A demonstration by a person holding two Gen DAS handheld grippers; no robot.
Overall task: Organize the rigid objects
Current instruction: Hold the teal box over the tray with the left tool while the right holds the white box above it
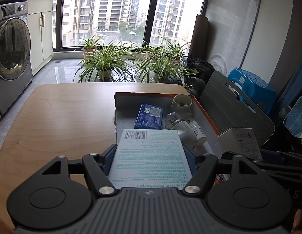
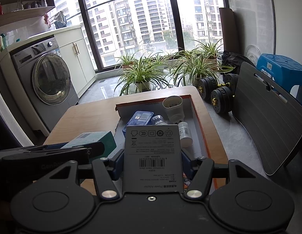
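Black grippers [image 1: 151, 156], blue pads [image 1: 110, 156], perhaps rubber.

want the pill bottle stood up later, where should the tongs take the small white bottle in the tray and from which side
Grip the small white bottle across its labelled body, coming from above. It lies on its side in the tray, cap toward the camera, so its round sides are exposed to the top. The right side, toward the tray wall, looks free; the bulb crowds its left. Both tongs currently hold boxes.

The bandage box [image 1: 151, 156] is white with teal print and a black barcode, and the power adapter box [image 2: 152, 154] is grey with black symbols and a barcode. In the far orange-edged, white-lined tray [image 1: 206, 113] lie a blue case [image 1: 149, 117] and a white bottle [image 1: 198, 132]. The table [image 1: 59, 120] is pale wood grain; the stool [image 1: 252, 87] on the right is bright blue.
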